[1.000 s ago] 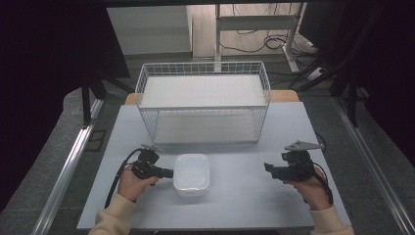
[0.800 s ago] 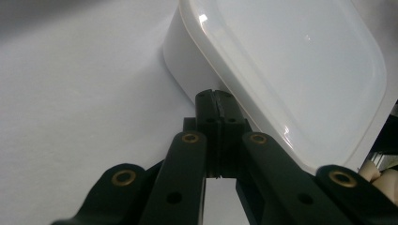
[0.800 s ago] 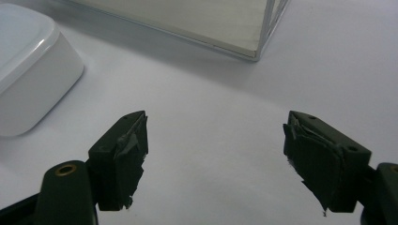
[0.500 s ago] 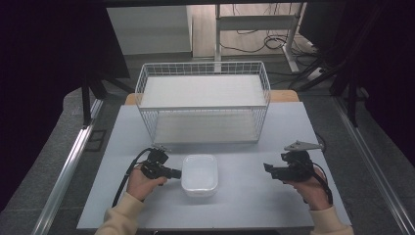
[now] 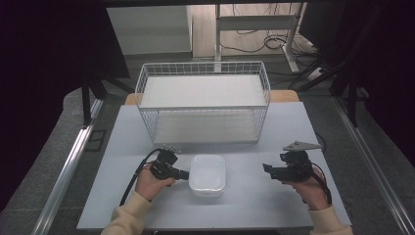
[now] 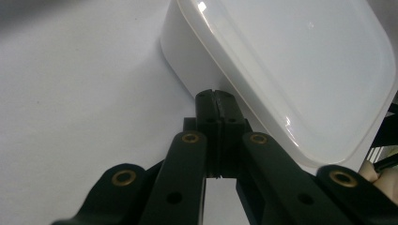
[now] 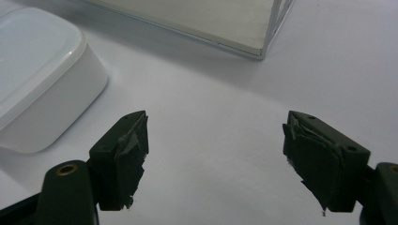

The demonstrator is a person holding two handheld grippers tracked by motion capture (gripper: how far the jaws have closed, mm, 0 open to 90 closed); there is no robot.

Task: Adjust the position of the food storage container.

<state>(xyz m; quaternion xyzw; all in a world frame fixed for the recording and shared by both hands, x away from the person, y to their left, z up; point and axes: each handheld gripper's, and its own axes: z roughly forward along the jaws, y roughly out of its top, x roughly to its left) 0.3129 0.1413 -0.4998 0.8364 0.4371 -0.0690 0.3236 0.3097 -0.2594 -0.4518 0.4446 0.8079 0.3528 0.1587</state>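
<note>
Since the earlier frame, the white rounded-rectangular plastic container with its translucent lid (image 5: 207,175) has slid rightward across the pale grey surface (image 5: 244,205), and my left gripper (image 5: 181,174) has travelled with it. Its jaws are pressed together with nothing between them, their tips against the container's left wall, just under the lid rim; I am pushing, not holding. The container's long axis runs near to far, so my push meets a long side squarely. It sits near the middle of the surface, in front of the white wire basket (image 5: 203,71). My right gripper (image 5: 267,170) waits well apart on the right, jaws spread wide and empty, pointing left at the container.
</note>
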